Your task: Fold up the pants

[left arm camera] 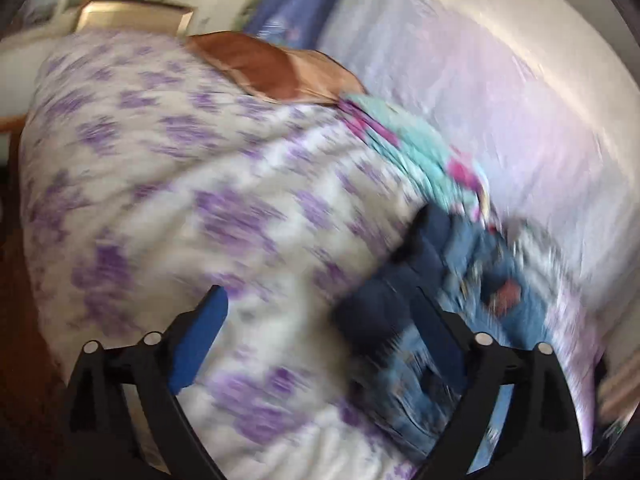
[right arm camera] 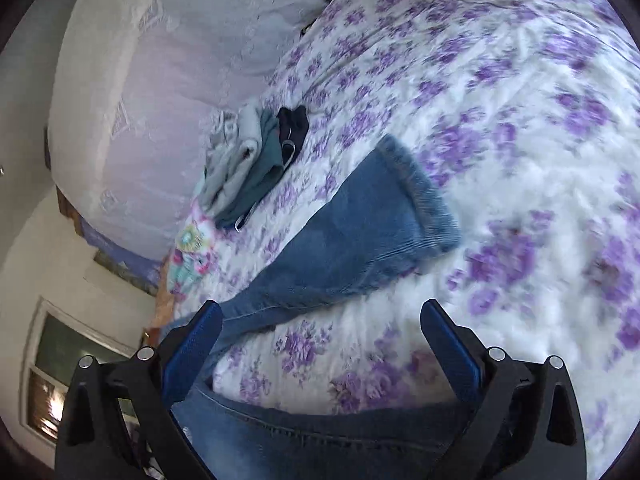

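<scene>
Blue jeans (right arm camera: pixel 352 236) lie on a white bedspread with purple flowers (right arm camera: pixel 500 120). One leg stretches away from me, its hem at the far end; another part (right arm camera: pixel 320 440) lies just below my right gripper. My right gripper (right arm camera: pixel 320 316) is open above the bedspread, its left finger (right arm camera: pixel 192 352) over the leg, holding nothing. In the blurred left wrist view my left gripper (left arm camera: pixel 320 304) is open over the bedspread (left arm camera: pixel 180 200), with a dark blue and denim heap (left arm camera: pixel 440 292) by its right finger (left arm camera: pixel 436 332).
A pile of folded grey, teal and black clothes (right arm camera: pixel 248 160) lies beyond the leg, with a floral garment (right arm camera: pixel 188 256) beside it. A big white pillow (right arm camera: pixel 152 100) fills the bed's head. A brown cushion (left arm camera: pixel 272 68) and a turquoise garment (left arm camera: pixel 412 148) show in the left view.
</scene>
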Tool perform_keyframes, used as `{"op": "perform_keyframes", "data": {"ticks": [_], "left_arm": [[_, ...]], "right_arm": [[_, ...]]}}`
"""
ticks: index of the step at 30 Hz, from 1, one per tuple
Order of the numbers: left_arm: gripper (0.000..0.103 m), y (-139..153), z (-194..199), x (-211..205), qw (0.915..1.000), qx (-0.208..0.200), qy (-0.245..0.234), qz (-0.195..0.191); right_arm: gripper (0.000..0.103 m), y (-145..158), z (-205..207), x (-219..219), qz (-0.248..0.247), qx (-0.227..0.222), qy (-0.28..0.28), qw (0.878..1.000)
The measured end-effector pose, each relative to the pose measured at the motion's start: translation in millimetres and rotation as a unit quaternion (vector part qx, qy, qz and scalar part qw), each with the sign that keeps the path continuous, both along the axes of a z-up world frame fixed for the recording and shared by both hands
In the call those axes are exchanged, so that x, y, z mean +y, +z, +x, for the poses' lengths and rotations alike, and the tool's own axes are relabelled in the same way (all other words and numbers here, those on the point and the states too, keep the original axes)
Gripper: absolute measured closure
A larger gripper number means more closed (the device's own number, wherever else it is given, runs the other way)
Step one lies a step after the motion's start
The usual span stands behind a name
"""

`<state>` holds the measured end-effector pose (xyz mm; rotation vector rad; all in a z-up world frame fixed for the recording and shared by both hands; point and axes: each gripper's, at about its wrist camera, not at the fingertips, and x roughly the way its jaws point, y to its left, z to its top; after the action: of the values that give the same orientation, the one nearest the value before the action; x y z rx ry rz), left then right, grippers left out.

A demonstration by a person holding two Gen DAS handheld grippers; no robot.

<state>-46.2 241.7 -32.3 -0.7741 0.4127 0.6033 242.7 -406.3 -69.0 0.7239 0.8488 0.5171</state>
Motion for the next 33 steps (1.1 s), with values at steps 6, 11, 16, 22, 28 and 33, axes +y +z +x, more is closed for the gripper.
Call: {"op": "perform_keyframes", "data": {"ticks": [6,11,16,22,28,33], "left_arm": [[0.013,-4.4,-3.5,10.2,0.9993,-0.007,0.008,-0.035],[0.013,3.0,5.5,4.1,0.9993,-0.007,-0.005,-0.036],[0.012,6.8,16.2,9.1,0.9996,0.002,-0.009,-0.025],[0.011,-3.0,40.5,10.1,0.9992,0.013,-0.012,-0.037],[0.006,-7.7,52.8,5.2,0.9990,0.043,-0.006,-0.014],[0.005,-8.7,50.6,5.5,0.9993,0.034,-0.009,-0.011]], "right_arm": [[0.005,18.1,96.1,49.7,0.037,0.010,0.032,0.999],[0.006,78.6,133.2,45.1,-0.041,-0.108,-0.057,0.992],[0.006,59.6,97.1,26.8,-0.100,-0.118,-0.045,0.987],[0.015,-5.7,103.9,1.8,0.001,-0.008,-0.041,0.999],[0.027,-18.6,139.3,24.8,0.024,0.009,-0.059,0.998],[0.091,-5.1,135.9,32.8,-0.008,-0.039,-0.087,0.995]]}}
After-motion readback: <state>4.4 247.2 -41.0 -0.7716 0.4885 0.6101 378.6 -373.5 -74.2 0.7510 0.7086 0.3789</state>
